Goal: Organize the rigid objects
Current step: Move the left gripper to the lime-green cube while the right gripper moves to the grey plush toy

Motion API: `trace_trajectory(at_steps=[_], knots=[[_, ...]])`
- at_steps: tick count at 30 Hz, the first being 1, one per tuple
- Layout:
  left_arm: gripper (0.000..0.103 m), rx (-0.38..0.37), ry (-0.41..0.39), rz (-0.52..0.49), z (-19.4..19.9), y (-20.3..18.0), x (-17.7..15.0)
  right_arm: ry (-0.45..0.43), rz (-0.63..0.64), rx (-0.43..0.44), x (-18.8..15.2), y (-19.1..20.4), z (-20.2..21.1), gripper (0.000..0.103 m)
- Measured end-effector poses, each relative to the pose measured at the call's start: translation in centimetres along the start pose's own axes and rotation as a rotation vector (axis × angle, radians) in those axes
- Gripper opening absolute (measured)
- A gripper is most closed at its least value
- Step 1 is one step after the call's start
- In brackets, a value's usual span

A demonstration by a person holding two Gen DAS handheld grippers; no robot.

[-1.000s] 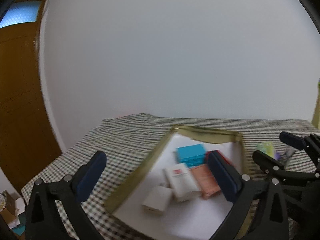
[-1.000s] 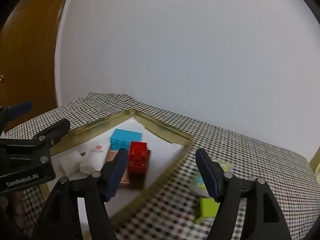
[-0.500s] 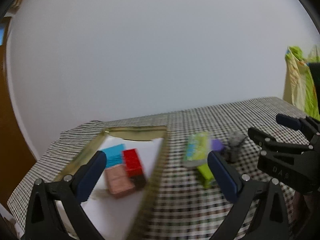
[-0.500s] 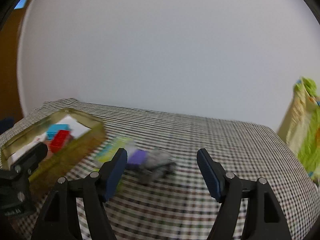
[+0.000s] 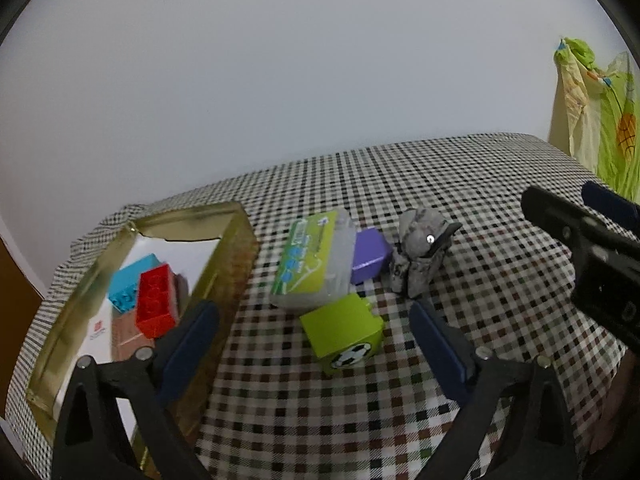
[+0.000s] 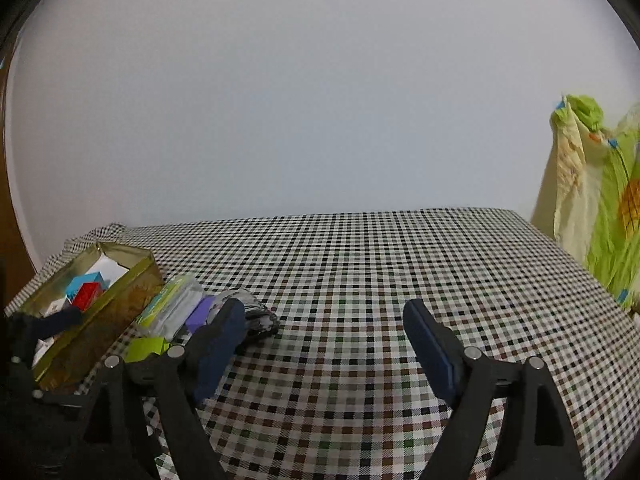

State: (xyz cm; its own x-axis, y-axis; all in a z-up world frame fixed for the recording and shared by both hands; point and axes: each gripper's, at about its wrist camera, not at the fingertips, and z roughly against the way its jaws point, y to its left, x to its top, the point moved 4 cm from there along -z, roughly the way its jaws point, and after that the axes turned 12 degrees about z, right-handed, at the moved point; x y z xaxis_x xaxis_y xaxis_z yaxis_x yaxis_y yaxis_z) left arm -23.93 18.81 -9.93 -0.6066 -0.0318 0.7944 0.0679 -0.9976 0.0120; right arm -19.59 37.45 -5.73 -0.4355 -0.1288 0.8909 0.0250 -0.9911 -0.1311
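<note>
My left gripper (image 5: 314,336) hovers low over the checked cloth, its jaws closing. A lime cube (image 5: 340,330) with a football print lies between the fingers, and the pads do not touch it. Behind it lie a green-labelled pack (image 5: 308,260), a purple block (image 5: 368,256) and a grey rock-like toy (image 5: 420,252). The gold tray (image 5: 232,272) at the left holds a red brick (image 5: 154,306), a blue brick (image 5: 128,284) and flat boxes. My right gripper (image 6: 326,340) is opening over bare cloth, right of the grey toy (image 6: 256,316), with nothing between its fingers.
A checked tablecloth (image 6: 360,260) covers the whole table up to a plain white wall. A green and yellow cloth (image 6: 600,200) hangs past the table's right end. A brown door (image 5: 16,280) shows at the far left edge.
Both views have swung from the gold tray rightward to the loose objects. The left gripper has come down close to the lime cube. The right jaws have spread wider.
</note>
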Motion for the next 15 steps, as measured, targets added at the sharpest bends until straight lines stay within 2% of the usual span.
trace_trajectory(at_steps=[1, 4, 6, 7, 11, 15], knots=[[0.095, -0.003, 0.01, -0.001, -0.3, -0.1, 0.0, 0.005, -0.001, 0.002, 0.0, -0.1, 0.0, 0.083], [0.081, -0.02, 0.07, -0.008, -1.3, -0.5, -0.3, 0.032, 0.014, 0.001, -0.1, 0.0, -0.1, 0.083], [0.057, -0.04, 0.12, 0.004, -2.1, -0.4, -0.5, 0.048, 0.025, -0.003, -0.1, 0.2, -0.2, 0.083], [0.05, -0.053, 0.138, 0.014, -2.5, -0.3, -0.6, 0.053, 0.029, -0.006, -0.1, 0.2, -0.3, 0.083], [0.05, -0.068, 0.128, 0.033, -2.4, 0.2, -0.5, 0.07, 0.048, -0.011, -0.1, 0.6, -0.8, 0.083], [0.05, -0.026, 0.081, 0.018, -2.2, 0.7, -0.1, 0.074, 0.094, -0.004, 0.2, 1.3, -1.4, 0.084]])
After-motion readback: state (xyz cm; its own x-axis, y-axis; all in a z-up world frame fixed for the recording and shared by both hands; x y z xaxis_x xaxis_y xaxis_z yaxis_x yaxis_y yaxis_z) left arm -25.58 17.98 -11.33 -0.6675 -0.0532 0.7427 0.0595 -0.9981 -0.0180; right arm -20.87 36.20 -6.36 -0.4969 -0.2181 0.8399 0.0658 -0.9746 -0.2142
